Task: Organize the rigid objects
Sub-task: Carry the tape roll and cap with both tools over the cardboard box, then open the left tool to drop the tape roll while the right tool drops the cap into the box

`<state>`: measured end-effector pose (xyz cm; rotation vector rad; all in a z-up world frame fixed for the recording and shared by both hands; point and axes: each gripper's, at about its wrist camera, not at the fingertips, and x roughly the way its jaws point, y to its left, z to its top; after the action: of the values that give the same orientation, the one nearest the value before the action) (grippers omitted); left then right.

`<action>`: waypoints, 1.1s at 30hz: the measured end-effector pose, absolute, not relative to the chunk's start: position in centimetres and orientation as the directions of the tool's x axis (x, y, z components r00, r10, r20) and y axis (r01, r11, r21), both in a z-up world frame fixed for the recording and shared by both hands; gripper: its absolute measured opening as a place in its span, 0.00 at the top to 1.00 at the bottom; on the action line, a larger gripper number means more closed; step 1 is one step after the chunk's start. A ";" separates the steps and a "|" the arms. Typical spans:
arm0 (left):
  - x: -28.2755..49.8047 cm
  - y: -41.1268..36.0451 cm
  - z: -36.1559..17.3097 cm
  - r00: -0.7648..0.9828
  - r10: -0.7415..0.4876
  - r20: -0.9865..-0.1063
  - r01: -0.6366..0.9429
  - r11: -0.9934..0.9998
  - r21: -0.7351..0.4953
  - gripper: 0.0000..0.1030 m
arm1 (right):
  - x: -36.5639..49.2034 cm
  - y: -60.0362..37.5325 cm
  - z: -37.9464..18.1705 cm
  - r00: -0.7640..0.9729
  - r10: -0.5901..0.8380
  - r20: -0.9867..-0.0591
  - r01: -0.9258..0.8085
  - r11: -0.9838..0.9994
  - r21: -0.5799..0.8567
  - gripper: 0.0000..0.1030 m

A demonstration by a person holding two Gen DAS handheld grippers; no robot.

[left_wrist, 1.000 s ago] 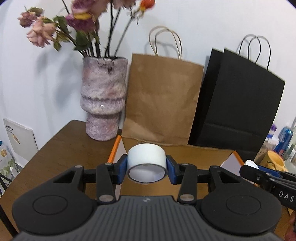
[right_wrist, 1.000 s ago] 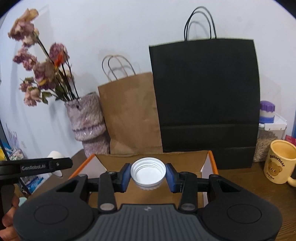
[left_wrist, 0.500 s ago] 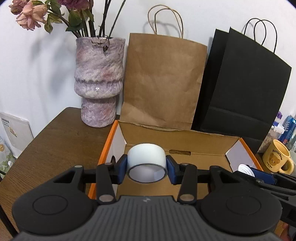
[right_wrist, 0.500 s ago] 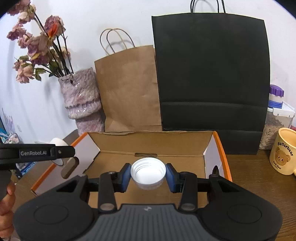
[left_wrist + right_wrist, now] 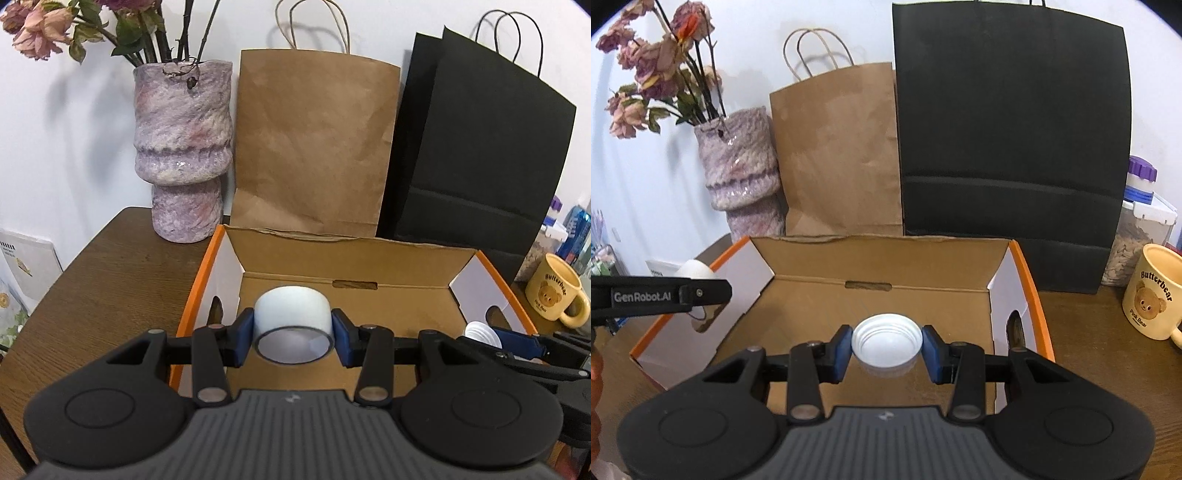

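Left wrist view: left gripper [image 5: 293, 336], jaws opening around a white tape roll [image 5: 293, 325], and right gripper [image 5: 886, 347], pinching a white plastic lid [image 5: 886, 341], hover at lower centre over the empty orange-edged cardboard box [image 5: 369, 258]; nothing placed yet.

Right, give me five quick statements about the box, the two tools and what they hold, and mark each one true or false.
1. The left tool has a roll of white tape between its pads. True; its jaws are opening.
2. The right tool holds a yellow mug. False: it grips a white lid; the mug stands on the table, right of the box.
3. The cardboard box is open at the top. True.
4. The brown paper bag lies inside the box. False: it stands behind the box, against the wall.
5. The vase is empty. False: it holds dried flowers.
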<state>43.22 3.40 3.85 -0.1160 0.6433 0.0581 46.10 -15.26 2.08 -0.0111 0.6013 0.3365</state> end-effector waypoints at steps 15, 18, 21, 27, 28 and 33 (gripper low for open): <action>41.0 2.3 6.0 0.855 0.049 -0.517 -0.080 0.996 -0.038 0.00 | 45.3 -16.3 3.7 0.819 0.243 -0.519 -0.260 0.965 0.041 0.00; 40.4 2.1 6.3 0.857 0.052 -0.512 -0.079 0.996 -0.031 0.00 | 44.6 -16.9 4.6 0.831 0.240 -0.501 -0.250 0.967 0.050 0.00; 39.6 2.2 6.8 0.865 0.049 -0.500 -0.080 0.996 -0.041 0.00 | 43.7 -17.8 5.5 0.846 0.244 -0.474 -0.237 0.969 0.075 0.00; 37.0 2.2 8.2 0.888 0.033 -0.458 -0.073 0.995 -0.071 0.00 | 41.4 -19.1 7.0 0.870 0.252 -0.424 -0.232 0.968 0.099 0.00; 36.6 2.1 8.3 0.890 0.033 -0.454 -0.072 0.995 -0.069 0.00 | 41.0 -19.3 7.2 0.872 0.256 -0.417 -0.234 0.967 0.102 0.00; 34.4 1.9 8.6 0.894 0.040 -0.446 -0.073 0.996 -0.056 0.00 | 38.8 -19.6 8.2 0.885 0.272 -0.379 -0.249 0.962 0.108 0.00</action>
<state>34.43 1.93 8.60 -0.0718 0.4610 0.0588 38.81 -19.58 8.21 0.0573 0.4021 0.2709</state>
